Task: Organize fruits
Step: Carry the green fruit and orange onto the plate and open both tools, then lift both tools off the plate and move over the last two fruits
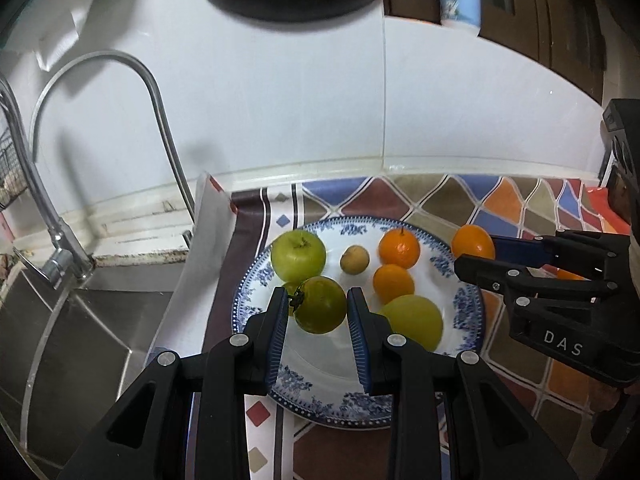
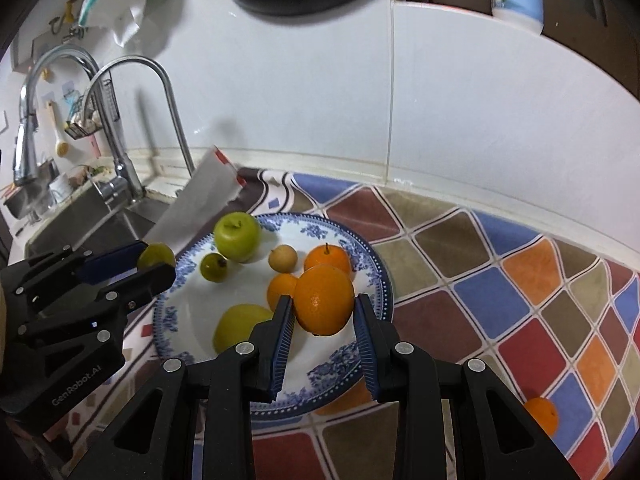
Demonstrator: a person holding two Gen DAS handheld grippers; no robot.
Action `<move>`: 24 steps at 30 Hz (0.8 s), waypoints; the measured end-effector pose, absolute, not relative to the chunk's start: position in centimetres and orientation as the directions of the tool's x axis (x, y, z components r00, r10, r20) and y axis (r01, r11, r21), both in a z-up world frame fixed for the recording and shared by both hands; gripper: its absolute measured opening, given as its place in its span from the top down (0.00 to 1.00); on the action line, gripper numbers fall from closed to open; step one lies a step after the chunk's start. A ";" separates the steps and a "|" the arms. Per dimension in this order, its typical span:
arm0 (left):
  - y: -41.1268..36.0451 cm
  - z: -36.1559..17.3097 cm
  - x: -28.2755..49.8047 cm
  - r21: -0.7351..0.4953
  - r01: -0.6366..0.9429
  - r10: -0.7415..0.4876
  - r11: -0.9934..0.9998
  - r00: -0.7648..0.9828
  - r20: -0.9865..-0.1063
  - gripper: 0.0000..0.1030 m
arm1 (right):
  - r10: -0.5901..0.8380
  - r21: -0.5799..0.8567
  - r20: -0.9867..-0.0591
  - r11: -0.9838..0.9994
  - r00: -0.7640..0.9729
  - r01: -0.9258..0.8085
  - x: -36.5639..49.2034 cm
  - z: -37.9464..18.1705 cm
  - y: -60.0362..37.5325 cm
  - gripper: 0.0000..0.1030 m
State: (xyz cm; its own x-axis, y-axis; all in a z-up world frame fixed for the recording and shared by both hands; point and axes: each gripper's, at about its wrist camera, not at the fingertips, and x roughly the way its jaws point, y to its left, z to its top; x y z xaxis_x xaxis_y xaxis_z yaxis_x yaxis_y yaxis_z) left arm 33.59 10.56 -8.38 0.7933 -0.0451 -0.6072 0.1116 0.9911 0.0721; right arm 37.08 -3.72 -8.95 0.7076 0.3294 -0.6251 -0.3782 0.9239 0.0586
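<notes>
Over the blue-patterned plate point(image 1: 466, 308), left gripper point(image 1: 318, 306) grips a green tomato point(image 1: 320, 305), right gripper point(image 2: 324, 306) an orange point(image 2: 325, 300) — seemingly sorting fruit by colour.

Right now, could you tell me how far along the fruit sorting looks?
Looks early to midway. Possibly done: one orange already sits on the tablecloth off the plate. In hand: the left claw holds a green fruit and the right claw holds an orange, both above the plate. Left: a green apple, two oranges, a small tan fruit and other green fruit remain mixed on the plate.
</notes>
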 end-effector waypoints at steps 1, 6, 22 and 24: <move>10.6 -8.6 33.9 0.072 0.111 -0.043 0.991 0.789 -0.613 0.71 | 0.327 0.059 -0.630 0.925 0.704 -0.376 37.3 -9.2 -3.7 0.69; 10.8 -9.6 34.9 0.074 0.110 -0.040 0.991 0.777 -0.628 0.71 | 0.318 0.060 -0.651 0.927 0.689 -0.371 38.5 -10.2 -3.4 0.69; 10.8 -8.2 34.2 0.089 0.079 -0.010 0.993 0.797 -0.604 0.55 | 0.308 0.052 -0.637 0.932 0.706 -0.360 38.1 -9.4 -3.5 0.65; 10.8 -7.7 33.7 0.088 0.076 -0.009 0.993 0.803 -0.596 0.53 | 0.313 0.056 -0.632 0.931 0.709 -0.362 37.6 -9.0 -3.6 0.65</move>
